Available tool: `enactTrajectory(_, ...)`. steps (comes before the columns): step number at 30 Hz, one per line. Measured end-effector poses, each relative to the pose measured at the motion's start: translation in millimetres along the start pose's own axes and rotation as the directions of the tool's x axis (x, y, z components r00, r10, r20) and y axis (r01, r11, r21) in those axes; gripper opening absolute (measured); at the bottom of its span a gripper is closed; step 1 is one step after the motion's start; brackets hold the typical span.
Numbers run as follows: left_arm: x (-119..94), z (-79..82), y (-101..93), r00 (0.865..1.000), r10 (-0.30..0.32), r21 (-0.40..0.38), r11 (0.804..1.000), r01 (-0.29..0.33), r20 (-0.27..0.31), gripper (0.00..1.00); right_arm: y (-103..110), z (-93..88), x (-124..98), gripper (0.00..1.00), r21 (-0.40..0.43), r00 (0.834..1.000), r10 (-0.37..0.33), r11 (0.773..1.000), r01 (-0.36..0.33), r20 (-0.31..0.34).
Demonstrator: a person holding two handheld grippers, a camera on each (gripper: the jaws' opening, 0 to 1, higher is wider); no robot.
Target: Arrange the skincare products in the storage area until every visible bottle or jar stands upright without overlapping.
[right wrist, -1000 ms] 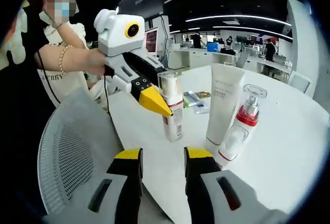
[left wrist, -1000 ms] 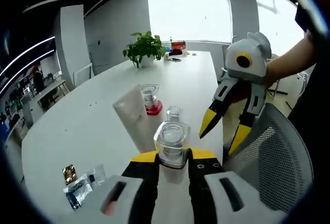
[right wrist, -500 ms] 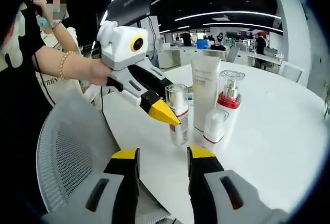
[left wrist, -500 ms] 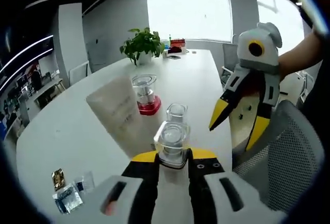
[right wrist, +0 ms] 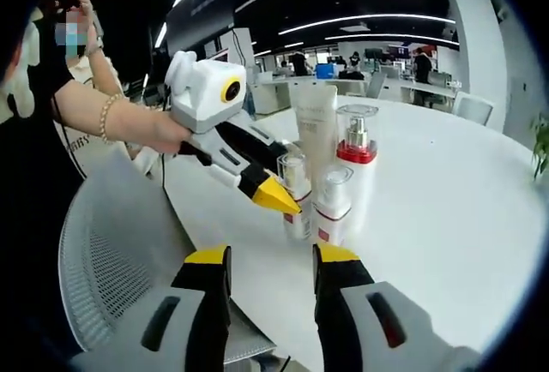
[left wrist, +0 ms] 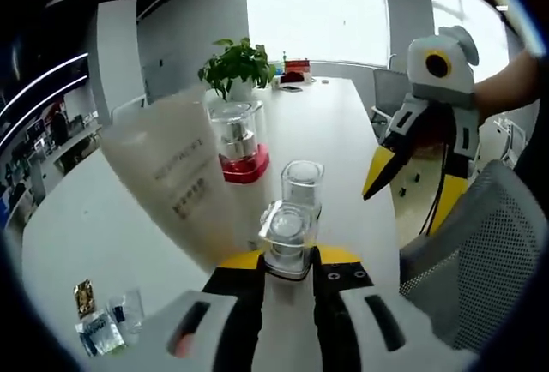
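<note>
Clear-capped bottle (left wrist: 288,237) stays clamped in my left gripper (left wrist: 286,262); I have carried it closer to the white tube (left wrist: 176,175), nearly grouped. My right gripper (right wrist: 271,262) waits open.

The left hand-held gripper (right wrist: 276,199) has a white, boxy body with a yellow-ringed round port on its side, black arms along its length and bright yellow wedge-shaped tips. The right hand-held gripper (left wrist: 410,185) looks the same: white housing, yellow ring, black links, yellow pointed tips, and a dark cable hanging beneath. The person wears a black short-sleeved top, with a beaded bracelet (right wrist: 105,115) on the left wrist.
</note>
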State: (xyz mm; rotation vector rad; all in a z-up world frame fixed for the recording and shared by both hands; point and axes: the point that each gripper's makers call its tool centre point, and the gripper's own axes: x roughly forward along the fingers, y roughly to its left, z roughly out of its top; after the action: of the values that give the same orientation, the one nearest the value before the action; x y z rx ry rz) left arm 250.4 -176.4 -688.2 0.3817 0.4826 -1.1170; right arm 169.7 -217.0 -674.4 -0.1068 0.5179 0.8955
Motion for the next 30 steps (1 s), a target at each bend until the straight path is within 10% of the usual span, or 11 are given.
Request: enactTrajectory(30,6.8,-0.1,1.1,0.999,0.021,-0.019,1.000,-0.021,0.034,0.27,-12.9,-7.5,-1.3,0.39,0.037,1.000,-0.017,0.999,0.017,0.001)
